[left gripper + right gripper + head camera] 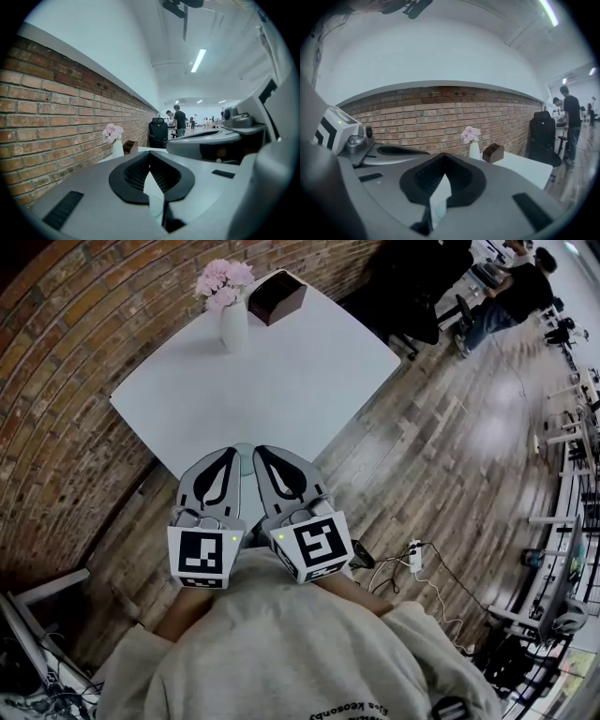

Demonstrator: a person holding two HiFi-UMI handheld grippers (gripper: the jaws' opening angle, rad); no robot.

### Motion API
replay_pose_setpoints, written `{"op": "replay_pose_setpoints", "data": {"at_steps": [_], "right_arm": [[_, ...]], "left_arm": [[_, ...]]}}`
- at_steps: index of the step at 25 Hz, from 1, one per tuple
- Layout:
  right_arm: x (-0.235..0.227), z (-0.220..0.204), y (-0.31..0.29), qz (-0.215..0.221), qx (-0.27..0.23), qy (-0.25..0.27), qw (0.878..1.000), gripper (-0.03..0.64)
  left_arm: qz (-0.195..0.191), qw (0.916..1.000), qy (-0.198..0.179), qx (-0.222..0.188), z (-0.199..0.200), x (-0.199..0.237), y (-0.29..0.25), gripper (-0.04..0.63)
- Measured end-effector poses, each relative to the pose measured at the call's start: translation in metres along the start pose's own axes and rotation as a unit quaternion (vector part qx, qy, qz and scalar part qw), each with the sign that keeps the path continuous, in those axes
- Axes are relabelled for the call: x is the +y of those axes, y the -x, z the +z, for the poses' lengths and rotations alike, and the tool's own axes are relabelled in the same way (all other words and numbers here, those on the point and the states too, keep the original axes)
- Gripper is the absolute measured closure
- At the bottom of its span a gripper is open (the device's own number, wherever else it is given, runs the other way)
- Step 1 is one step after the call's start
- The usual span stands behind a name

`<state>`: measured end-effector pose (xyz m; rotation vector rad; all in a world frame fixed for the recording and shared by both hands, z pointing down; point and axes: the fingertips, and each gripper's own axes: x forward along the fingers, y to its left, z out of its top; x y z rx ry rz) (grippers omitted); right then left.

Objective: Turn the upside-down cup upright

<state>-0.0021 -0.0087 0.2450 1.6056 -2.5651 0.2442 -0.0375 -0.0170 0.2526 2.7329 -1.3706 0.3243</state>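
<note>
Head view: looks steeply down from above the person's shoulders onto the white table (281,381), with the left gripper (231,453) and right gripper (260,451) close below. Each gripper view sits low behind its own jaws, facing nearly level across the table, with the brick wall (75,362) alongside or ahead. All three views share the flower vase (232,324) and brown box (277,298).

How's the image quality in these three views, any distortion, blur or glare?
Head view: fisheye bends the brick wall; the white table is evenly lit. Left gripper view: black round vignette, bright ceiling light, no flare across the picture. Right gripper view: same vignette, the wall bows into an arch.
</note>
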Motion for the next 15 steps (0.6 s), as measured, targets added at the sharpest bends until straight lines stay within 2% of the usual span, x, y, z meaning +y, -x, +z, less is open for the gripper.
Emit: {"op": "replay_pose_setpoints", "data": {"at_steps": [15], "right_arm": [[0.0044, -0.0059, -0.0089, 0.004, 0.008, 0.006, 1.0, 0.611]], "left_arm": [[0.011, 0.9999, 0.01, -0.002, -0.0043, 0.0111, 0.0045, 0.586]]}}
